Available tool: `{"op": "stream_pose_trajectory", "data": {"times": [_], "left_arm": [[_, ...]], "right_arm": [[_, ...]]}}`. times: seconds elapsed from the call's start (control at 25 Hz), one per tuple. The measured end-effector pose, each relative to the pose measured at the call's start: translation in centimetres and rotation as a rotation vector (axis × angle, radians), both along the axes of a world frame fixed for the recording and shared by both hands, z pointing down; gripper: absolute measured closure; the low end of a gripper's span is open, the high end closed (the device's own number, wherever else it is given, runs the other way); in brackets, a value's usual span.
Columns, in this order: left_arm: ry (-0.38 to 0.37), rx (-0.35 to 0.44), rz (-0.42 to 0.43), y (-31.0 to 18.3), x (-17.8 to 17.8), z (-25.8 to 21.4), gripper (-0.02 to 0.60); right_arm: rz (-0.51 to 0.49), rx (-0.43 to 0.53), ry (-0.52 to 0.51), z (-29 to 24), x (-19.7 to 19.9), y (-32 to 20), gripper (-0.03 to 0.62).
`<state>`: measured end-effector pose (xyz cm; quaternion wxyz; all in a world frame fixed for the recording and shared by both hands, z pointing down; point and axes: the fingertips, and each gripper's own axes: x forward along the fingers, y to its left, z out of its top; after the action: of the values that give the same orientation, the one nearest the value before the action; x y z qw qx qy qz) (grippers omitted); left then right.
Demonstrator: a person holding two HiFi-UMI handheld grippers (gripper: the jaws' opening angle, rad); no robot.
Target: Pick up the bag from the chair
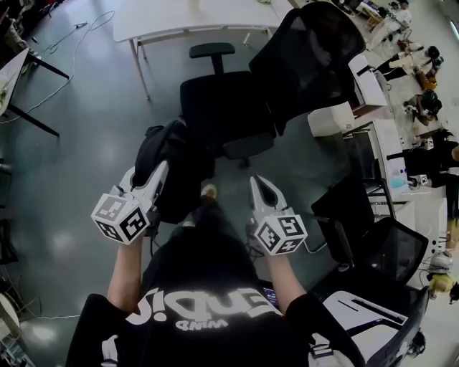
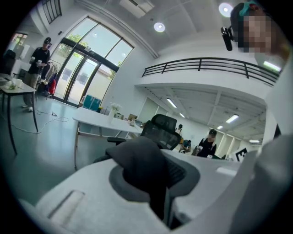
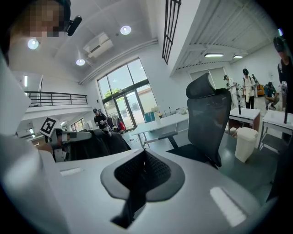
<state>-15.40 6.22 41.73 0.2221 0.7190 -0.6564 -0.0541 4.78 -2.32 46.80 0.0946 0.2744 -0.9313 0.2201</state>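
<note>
The black bag [image 1: 174,166] hangs off the floor in front of the person, left of the black office chair [image 1: 228,115], whose seat is bare. My left gripper [image 1: 162,169] is shut on the bag's top; in the left gripper view black fabric [image 2: 139,161] is pinched between the pads. My right gripper [image 1: 262,188] floats just right of the bag, shut, with its black pads [image 3: 158,172] together on nothing. In the right gripper view the bag [image 3: 98,144] shows at left and the chair's mesh back [image 3: 208,114] at right.
A white table [image 1: 186,18] stands beyond the chair. A white bin [image 1: 331,118] and desks with gear line the right side. Another black chair [image 1: 380,251] is at the person's right. Cables [image 1: 68,43] trail on the grey floor at left. People stand far off.
</note>
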Motion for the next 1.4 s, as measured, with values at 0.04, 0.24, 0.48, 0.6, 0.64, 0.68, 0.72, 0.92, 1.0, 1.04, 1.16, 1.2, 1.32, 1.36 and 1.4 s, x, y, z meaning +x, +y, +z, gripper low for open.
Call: {"op": "stream_pose_trajectory", "data": {"times": [0.04, 0.24, 0.48, 0.6, 0.64, 0.68, 0.72, 0.92, 1.0, 1.04, 1.16, 1.2, 1.32, 1.36, 1.4], "left_arm": [[0.004, -0.001, -0.003, 1.3, 0.6, 0.0, 0.525], [0.036, -0.026, -0.025, 6.8, 3.4, 0.5, 0.525], [0.056, -0.062, -0.047, 10.3, 6.7, 1.5, 0.526], [0.049, -0.066, -0.068, 12.1, 8.0, 1.8, 0.526], [0.046, -0.067, -0.075, 12.7, 8.3, 1.8, 0.525], [0.043, -0.070, -0.081, 13.2, 8.5, 1.8, 0.526], [0.042, -0.073, -0.088, 13.6, 8.6, 1.8, 0.526], [0.050, -0.088, -0.117, 15.0, 10.6, 2.9, 0.525], [0.057, -0.100, -0.129, 15.2, 11.3, 3.7, 0.526], [0.064, -0.106, -0.134, 15.2, 11.5, 4.1, 0.526], [0.081, -0.126, -0.142, 14.9, 11.6, 5.2, 0.526], [0.085, -0.131, -0.143, 14.9, 11.7, 5.4, 0.525], [0.089, -0.144, -0.138, 14.8, 12.6, 5.9, 0.526], [0.089, -0.148, -0.136, 14.8, 12.9, 6.0, 0.526], [0.090, -0.150, -0.133, 14.8, 13.1, 6.0, 0.525]], "right_arm": [[0.002, 0.001, 0.001, -0.1, 0.7, 1.2, 0.592], [-0.008, 0.015, 0.004, -1.2, 3.8, 5.8, 0.592], [-0.029, 0.005, 0.016, -1.0, 6.1, 7.9, 0.592], [-0.057, 0.005, 0.014, -1.0, 6.7, 8.9, 0.592], [-0.064, 0.004, 0.011, -1.0, 7.0, 9.3, 0.592], [-0.069, 0.003, 0.007, -1.1, 7.2, 9.7, 0.592], [-0.074, 0.003, 0.004, -1.2, 7.4, 10.0, 0.592], [-0.110, 0.023, 0.009, -0.8, 9.0, 10.7, 0.592], [-0.116, 0.024, 0.008, -0.5, 9.8, 10.8, 0.592], [-0.117, 0.025, 0.006, -0.5, 10.1, 10.8, 0.592], [-0.110, 0.013, -0.004, -0.2, 10.7, 10.4, 0.592], [-0.107, 0.006, -0.006, -0.1, 10.9, 10.3, 0.592], [-0.111, -0.006, -0.001, 0.3, 11.3, 10.4, 0.592], [-0.114, -0.010, 0.001, 0.3, 11.4, 10.4, 0.592], [-0.118, -0.013, 0.000, 0.4, 11.4, 10.5, 0.592]]}}
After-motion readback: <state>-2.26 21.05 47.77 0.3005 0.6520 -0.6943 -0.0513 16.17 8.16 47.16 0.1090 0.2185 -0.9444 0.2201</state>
